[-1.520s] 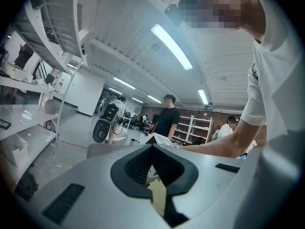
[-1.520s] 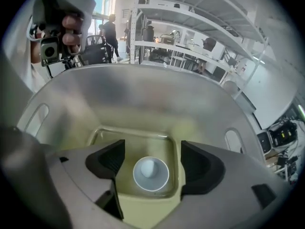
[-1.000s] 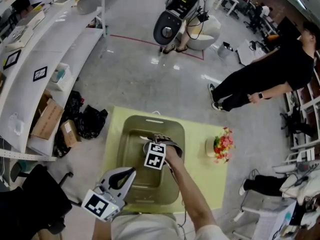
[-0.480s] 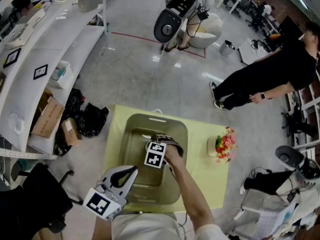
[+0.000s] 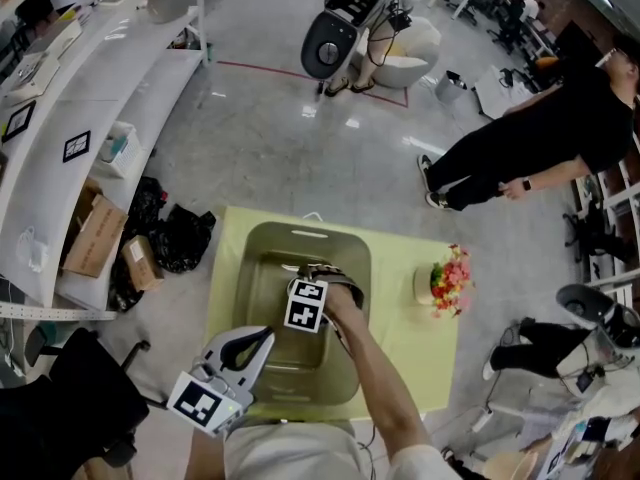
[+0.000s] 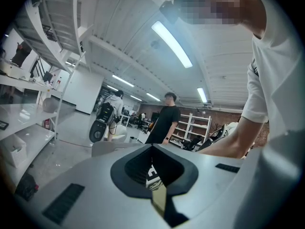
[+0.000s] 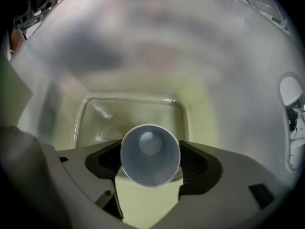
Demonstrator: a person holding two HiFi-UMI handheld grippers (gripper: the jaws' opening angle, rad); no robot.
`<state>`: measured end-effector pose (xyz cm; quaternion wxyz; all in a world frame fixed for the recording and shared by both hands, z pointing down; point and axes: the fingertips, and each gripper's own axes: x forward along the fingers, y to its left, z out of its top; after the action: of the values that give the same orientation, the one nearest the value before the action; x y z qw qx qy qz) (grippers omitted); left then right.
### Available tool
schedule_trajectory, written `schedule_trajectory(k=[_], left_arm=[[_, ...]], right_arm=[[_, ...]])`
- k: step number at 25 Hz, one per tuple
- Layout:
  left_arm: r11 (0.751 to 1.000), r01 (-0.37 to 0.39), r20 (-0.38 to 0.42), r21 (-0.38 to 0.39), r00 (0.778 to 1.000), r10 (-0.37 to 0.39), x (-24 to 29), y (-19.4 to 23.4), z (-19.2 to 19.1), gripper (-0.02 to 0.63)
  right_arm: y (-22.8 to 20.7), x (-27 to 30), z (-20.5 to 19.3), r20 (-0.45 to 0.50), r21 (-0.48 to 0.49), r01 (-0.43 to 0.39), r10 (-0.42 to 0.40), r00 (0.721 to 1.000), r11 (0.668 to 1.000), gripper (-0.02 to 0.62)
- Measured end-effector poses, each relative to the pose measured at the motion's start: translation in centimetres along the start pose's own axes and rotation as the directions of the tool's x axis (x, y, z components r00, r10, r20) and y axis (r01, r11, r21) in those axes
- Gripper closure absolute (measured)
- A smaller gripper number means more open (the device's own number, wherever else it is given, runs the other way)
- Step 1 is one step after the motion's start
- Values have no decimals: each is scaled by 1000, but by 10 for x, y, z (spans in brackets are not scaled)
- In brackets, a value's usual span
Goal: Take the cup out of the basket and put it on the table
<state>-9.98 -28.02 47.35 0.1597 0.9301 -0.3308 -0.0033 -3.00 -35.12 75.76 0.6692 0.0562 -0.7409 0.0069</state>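
Head view, nearest first: parks the left gripper point(image 5: 262, 339) just off the near edge of the tabletop point(image 5: 405, 360), pointing roughly level, jaws pressed together on nothing. Probably out of the way on purpose, since a lone cup needs only one tool.

Right gripper view next: sends the right gripper point(image 7: 150, 170) straight down into the basket point(image 5: 252, 298), which takes up the middle of the tabletop from the near edge almost to the far one. Has just been drawing its jaws inward round the cup point(image 7: 150, 149), with the pads now against its wall on either side. Looks directly into the cup's open mouth, so upright, and down inside the basket. Suits a grip from above, as the basket's walls bar any sideways approach. Leaves the lift and the set-down yet to do.

Offers bare yellow-green tabletop right of the basket, short of the flower pot point(image 5: 445, 280) near the right edge: a fair landing spot, by judgement.

Beyond the far edge, shows polished grey floor. Lines the left with white shelving point(image 5: 120, 78), and has boxes and black bags point(image 5: 150, 248) at its foot. Has a person in black point(image 5: 540, 148) leaning at the right and a dark wheeled machine point(image 5: 335, 28) farthest off.
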Motion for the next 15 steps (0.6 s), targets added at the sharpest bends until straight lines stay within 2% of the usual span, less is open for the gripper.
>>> schedule_trajectory(k=[15], left_arm=[[1000, -2, -26, 10, 1000, 3, 6, 1, -10, 597]], right_arm=[[-1, -41, 18, 73, 2, 50, -50, 996, 999, 239]])
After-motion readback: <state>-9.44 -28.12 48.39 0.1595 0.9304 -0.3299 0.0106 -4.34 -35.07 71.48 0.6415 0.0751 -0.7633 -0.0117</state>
